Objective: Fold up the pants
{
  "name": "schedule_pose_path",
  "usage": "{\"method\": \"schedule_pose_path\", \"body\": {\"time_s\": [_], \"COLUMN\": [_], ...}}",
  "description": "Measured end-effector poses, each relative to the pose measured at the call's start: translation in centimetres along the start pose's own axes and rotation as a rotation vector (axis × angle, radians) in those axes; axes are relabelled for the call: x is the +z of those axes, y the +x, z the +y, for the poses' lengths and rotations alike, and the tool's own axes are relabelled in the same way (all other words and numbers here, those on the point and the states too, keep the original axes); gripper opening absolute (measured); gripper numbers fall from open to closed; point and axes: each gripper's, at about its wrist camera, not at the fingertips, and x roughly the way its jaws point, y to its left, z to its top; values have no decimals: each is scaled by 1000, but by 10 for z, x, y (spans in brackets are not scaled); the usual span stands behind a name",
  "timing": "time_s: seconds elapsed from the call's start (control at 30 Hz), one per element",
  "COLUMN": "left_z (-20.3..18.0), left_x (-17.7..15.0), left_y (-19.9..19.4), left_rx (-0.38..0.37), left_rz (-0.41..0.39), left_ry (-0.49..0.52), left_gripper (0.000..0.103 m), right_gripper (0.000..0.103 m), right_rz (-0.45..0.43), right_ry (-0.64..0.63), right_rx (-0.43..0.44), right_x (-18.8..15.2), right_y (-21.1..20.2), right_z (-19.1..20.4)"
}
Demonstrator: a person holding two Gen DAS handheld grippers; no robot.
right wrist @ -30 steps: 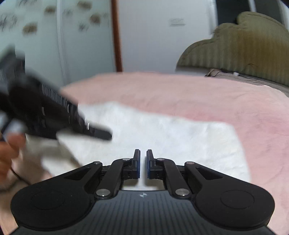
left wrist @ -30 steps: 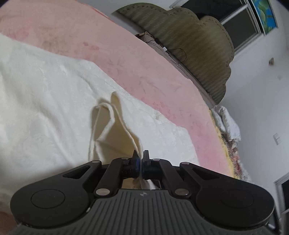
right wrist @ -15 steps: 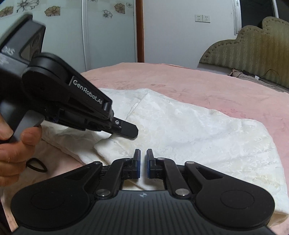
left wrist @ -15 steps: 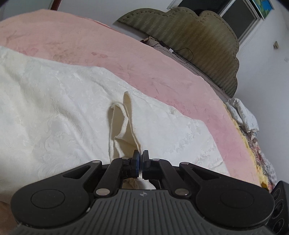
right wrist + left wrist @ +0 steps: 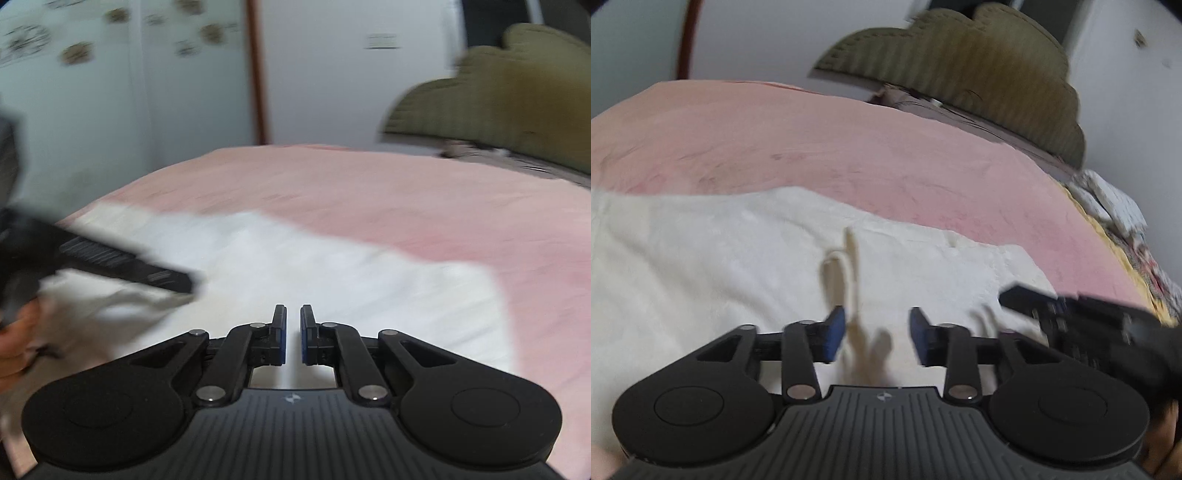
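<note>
Cream-white pants [image 5: 720, 258] lie spread on the pink bedspread [image 5: 849, 147]. A pinched ridge of their fabric [image 5: 849, 266] stands up between the jaws of my left gripper [image 5: 877, 317], close to the left pad. Those jaws are opening and do not press on it. My right gripper [image 5: 293, 317] is shut and empty over the pants [image 5: 332, 288]. Each gripper shows in the other's view, blurred: the right gripper [image 5: 1015, 297] at the right edge, the left gripper [image 5: 173, 278] at the left.
An olive padded headboard [image 5: 979, 74] [image 5: 517, 92] rises behind the bed. A quilted cloth [image 5: 1108, 199] lies at the bed's right edge. A wardrobe with flower decals [image 5: 74, 110] stands beyond the bed. A person's hand [image 5: 14, 350] holds the left gripper.
My left gripper's jaws, shut on the fabric ridge before, have come apart, and its view has rolled. The right gripper has swung sideways, so its view is blurred.
</note>
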Motion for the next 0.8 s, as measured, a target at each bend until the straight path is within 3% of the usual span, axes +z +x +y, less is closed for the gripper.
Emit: {"method": "schedule_pose_path", "body": {"time_s": [0.13, 0.27, 0.4, 0.47, 0.53, 0.6, 0.67, 0.8], "left_z": [-21, -17, -11, -14, -18, -18, -16, -16], "left_x": [11, 14, 7, -3, -16, -26, -32, -37], "left_y": [25, 71, 47, 33, 27, 30, 30, 31], "left_rx": [76, 163, 161, 168, 194, 203, 219, 239], "left_rz": [-22, 107, 52, 20, 21, 27, -2, -17], "left_ry": [123, 156, 145, 190, 226, 260, 254, 230], "left_gripper": [62, 67, 67, 74, 81, 88, 94, 101], "right_gripper": [8, 7, 11, 24, 60, 68, 70, 84], "right_rz": [45, 160, 79, 51, 60, 77, 65, 55], "right_ry": [87, 107, 127, 109, 62, 16, -20, -38], "right_rx": [-122, -159, -144, -88, -59, -47, -67, -109], "right_x": [20, 14, 7, -2, -14, -28, -43, -45], "right_y": [26, 58, 29, 10, 0, -3, 1, 0], "right_z": [-33, -48, -43, -33, -20, -6, 2, 7]}}
